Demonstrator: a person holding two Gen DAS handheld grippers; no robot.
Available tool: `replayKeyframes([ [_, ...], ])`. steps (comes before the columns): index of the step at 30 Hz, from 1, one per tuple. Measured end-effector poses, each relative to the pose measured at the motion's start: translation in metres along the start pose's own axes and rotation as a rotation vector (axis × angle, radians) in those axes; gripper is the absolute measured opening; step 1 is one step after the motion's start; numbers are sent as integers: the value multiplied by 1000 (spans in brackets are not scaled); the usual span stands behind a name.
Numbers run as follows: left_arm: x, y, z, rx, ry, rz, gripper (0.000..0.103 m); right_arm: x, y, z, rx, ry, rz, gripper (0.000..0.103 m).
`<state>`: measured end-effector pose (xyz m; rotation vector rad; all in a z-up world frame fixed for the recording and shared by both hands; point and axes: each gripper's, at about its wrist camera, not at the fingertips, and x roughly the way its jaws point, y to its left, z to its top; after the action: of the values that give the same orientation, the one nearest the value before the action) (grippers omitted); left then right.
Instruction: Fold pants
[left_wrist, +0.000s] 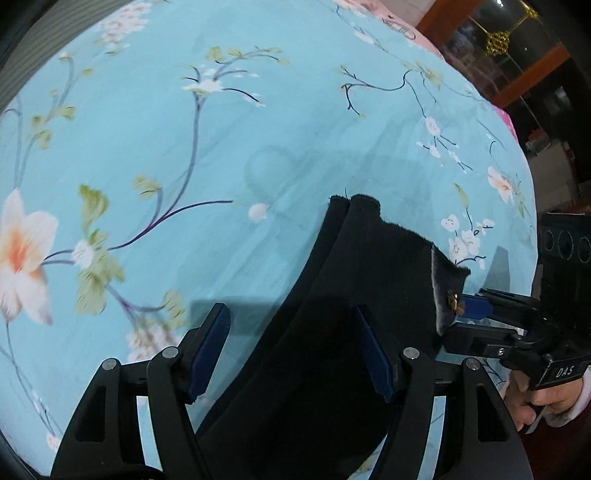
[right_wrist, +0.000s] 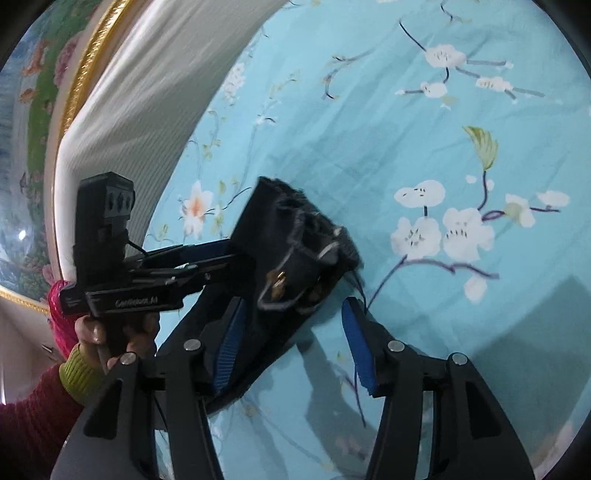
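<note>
The left tongs (left_wrist: 290, 312) stand wide apart. The dark pants (left_wrist: 351, 266) run up between the pads, pressing the right pad and leaving the left pad bare over the sheet (left_wrist: 166, 147). Past the tips the pants end in a folded edge, and a corner with a brass button sits to the right, where the right tongs reach in from the side and touch it. The right tongs (right_wrist: 295, 302) are also spread wide, gripping nothing. The pants lie against the left pad and the right pad hangs clear above the sheet. Ahead, the bunched waistband rests on the sheet, and a white headboard (right_wrist: 147, 92) is far left.
</note>
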<state>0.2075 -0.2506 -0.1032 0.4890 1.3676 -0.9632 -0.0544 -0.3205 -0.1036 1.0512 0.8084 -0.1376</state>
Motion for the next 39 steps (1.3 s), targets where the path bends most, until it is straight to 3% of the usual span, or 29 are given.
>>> replayKeyframes([
  [2,7,-1,9,0,5,-11,69,2,-2,4,-16,-9,4,53],
  [5,12,-5,18,1,3,-25,69,10,-1,6,-60,4,-30,30],
  [6,14,-7,22,8,3,-27,69,11,-4,7,-50,7,-30,18],
  [8,21,-17,30,32,4,-28,69,10,-17,11,2,2,20,14],
  [10,24,-29,36,74,-6,-27,51,6,-20,12,6,-6,35,12],
  [11,23,-34,40,84,-12,-73,22,3,-19,12,-8,-10,33,12],
  [12,23,-37,44,72,-10,-102,11,2,-18,12,-20,-12,32,12],
  [19,1,-41,43,30,-88,-107,10,-12,-10,17,-65,-18,53,12],
  [25,-59,-35,19,-4,-201,-132,9,-24,21,21,-120,-20,201,12],
  [33,-128,-19,-41,-67,-314,-112,9,-21,84,3,-235,42,378,12],
  [39,-165,9,-101,-162,-373,-86,9,-4,127,-23,-314,127,435,12],
])
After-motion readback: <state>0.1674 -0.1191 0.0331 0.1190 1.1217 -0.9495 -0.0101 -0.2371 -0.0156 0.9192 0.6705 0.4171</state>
